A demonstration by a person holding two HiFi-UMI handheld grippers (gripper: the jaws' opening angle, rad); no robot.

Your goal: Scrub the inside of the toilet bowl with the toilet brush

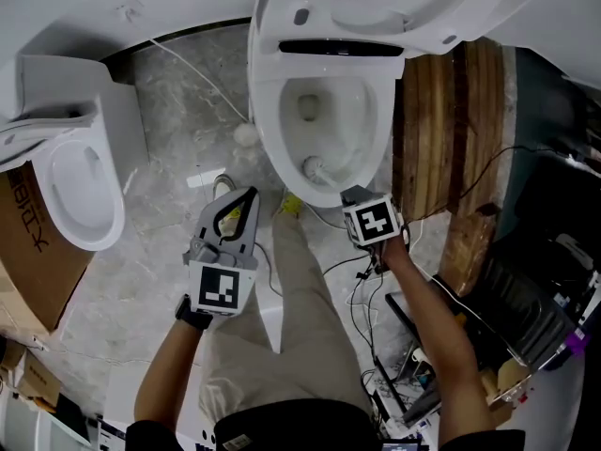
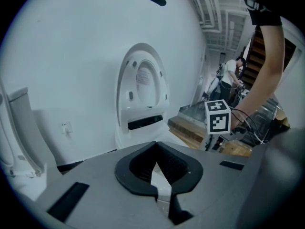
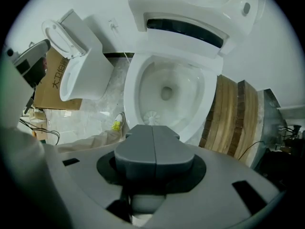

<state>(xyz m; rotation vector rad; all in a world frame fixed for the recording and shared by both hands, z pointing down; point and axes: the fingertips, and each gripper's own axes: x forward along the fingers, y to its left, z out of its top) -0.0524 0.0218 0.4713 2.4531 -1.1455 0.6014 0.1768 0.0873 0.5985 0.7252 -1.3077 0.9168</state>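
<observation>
The white toilet (image 1: 282,92) stands with lid and seat up, its bowl (image 3: 167,87) wet and open below me. A white toilet brush head (image 1: 315,167) rests against the bowl's near inner wall, and it shows just past the jaw tips as the brush head (image 3: 151,117). My right gripper (image 1: 349,195) hovers over the bowl's front rim, jaws pressed flat together on the brush handle, which is mostly hidden; right gripper (image 3: 153,132). My left gripper (image 1: 246,200) is held aside over the floor, tips together, nothing in it; left gripper (image 2: 155,149).
A second toilet (image 1: 84,191) and a cardboard box (image 1: 28,242) stand at the left. Wooden planks (image 1: 460,139) lie right of the bowl. Cables and gear (image 1: 413,365) clutter the lower right. A yellow item (image 1: 291,203) and a white ball (image 1: 246,134) lie on the marble floor.
</observation>
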